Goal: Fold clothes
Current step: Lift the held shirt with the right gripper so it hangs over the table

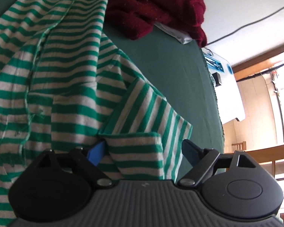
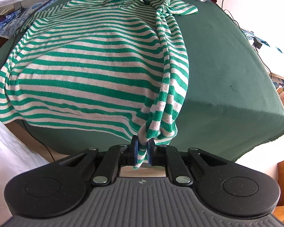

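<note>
A green-and-white striped shirt [image 2: 81, 60] lies spread over the green-covered counter [image 2: 227, 71], its collar toward the far edge and its hem toward the near edge. The right hand-held gripper [image 2: 142, 151] is pressed together on a bunched corner of the hem just off the near edge, with a gathered ridge of cloth running from there to the far edge. The left hand-held gripper [image 1: 142, 151] stands spread wide at the shirt's far end, a folded sleeve lying loose between its blue pads. A dark red garment [image 1: 157, 11] is heaped at the far corner.
</note>
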Tool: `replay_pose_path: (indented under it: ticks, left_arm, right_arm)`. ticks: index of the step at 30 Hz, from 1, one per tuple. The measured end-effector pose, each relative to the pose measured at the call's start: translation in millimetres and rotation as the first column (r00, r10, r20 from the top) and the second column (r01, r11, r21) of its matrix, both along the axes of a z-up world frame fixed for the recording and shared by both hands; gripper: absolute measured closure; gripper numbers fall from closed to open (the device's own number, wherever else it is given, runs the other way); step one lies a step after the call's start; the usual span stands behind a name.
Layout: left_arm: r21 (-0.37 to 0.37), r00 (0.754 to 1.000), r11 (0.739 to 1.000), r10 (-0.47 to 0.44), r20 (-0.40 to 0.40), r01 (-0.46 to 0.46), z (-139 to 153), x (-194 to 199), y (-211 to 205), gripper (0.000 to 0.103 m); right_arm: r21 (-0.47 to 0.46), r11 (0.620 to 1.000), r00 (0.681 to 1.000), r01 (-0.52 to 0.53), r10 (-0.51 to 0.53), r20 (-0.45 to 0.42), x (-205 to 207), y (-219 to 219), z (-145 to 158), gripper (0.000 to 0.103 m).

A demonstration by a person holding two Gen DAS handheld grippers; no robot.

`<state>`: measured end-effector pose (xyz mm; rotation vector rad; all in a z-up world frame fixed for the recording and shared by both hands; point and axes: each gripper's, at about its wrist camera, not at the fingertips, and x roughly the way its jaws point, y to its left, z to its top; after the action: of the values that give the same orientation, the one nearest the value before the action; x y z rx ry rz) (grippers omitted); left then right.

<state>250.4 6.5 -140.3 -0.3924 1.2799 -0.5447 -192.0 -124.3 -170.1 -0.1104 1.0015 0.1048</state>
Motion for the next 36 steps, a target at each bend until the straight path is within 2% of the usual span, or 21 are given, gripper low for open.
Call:
replay_pose_path:
  ticks: [3,5,6,7,9,12,15,23,28,33,36]
  left_arm:
    - [0.057,1.000,0.998,-0.018,0.012,0.018,4,1,-12,0.020]
    - [0.107,0.998,0.993,-0.045,0.039,0.041,7,-1,-18,0.044]
    - [0.125,0.997,0.991,-0.059,0.050,0.053,8,-2,-18,0.073]
    - [0.125,0.997,0.990,-0.067,0.047,0.061,9,-3,-16,0.098]
    - [0.097,0.998,0.994,-0.045,0.035,0.042,10,-4,-7,0.098]
    - [0.096,0.994,0.995,-0.036,0.103,0.026,20,-9,3,0.099]
    - [0.006,0.987,1.000,-0.013,0.162,0.012,40,-16,16,0.100]
    - [-0.084,0.925,0.996,-0.007,0.380,0.042,113,-43,48,0.100]
    - [-0.075,0.871,0.996,-0.005,0.491,0.048,147,-61,76,0.100]
    - [-0.072,0.845,0.997,0.038,0.533,0.000,150,-77,117,0.100]
    - [-0.055,0.862,0.998,0.060,0.503,-0.037,132,-76,140,0.100]
  right_arm:
    - [0.005,1.000,1.000,0.004,-0.004,0.000,1,-1,0,0.094]
    - [0.008,1.000,1.000,0.010,-0.010,0.003,1,-2,0,0.094]
    - [0.011,1.000,1.000,0.013,-0.013,0.005,2,-3,0,0.094]
    - [0.014,1.000,1.000,0.016,-0.016,0.008,2,-3,0,0.094]
    - [0.019,1.000,1.000,0.020,-0.020,0.014,1,-3,0,0.094]
    - [0.021,1.000,1.000,0.022,-0.023,0.021,0,-4,0,0.094]
    - [0.019,0.999,0.999,0.033,-0.034,0.027,-1,-5,0,0.094]
    - [-0.006,0.998,0.994,0.058,-0.058,0.089,-7,-6,15,0.094]
    - [-0.020,0.999,0.992,0.046,-0.043,0.114,-9,0,23,0.094]
    - [-0.032,0.999,0.992,-0.005,0.009,0.126,-12,14,28,0.094]
    - [-0.028,0.999,0.993,-0.044,0.047,0.110,-13,22,30,0.094]
